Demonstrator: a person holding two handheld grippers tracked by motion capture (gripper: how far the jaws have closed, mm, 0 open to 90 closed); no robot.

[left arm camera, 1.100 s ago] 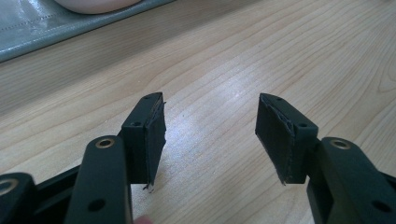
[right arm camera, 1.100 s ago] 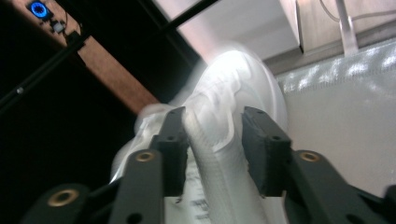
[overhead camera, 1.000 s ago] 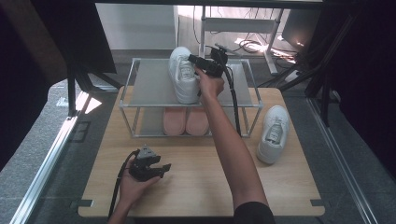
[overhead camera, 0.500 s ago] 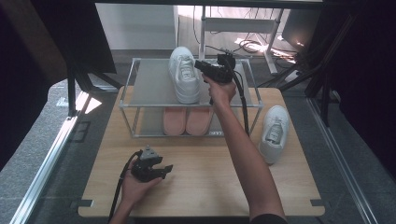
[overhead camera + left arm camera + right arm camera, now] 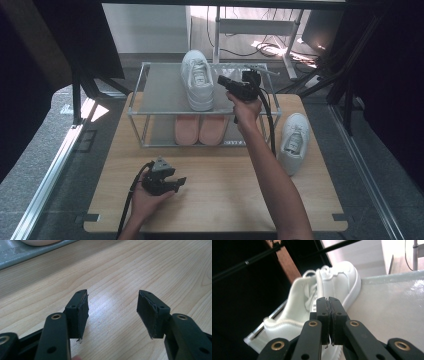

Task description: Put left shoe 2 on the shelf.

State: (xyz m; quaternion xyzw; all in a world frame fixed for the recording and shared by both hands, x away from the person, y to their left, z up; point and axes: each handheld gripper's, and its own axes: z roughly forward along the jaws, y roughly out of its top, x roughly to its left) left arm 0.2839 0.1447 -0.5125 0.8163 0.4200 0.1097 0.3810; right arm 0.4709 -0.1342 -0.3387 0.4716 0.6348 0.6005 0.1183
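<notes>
My right gripper has slid right off the white shoe, jaws just pressed together, seemingly empty; my left gripper rests spread.

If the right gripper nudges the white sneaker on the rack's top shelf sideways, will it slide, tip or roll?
The white sneaker sits flat on its sole, so it would probably slide, not roll. Its upper looks padded, so likely to give slightly. Pushed left across the top shelf, it has room before any edge.
</notes>
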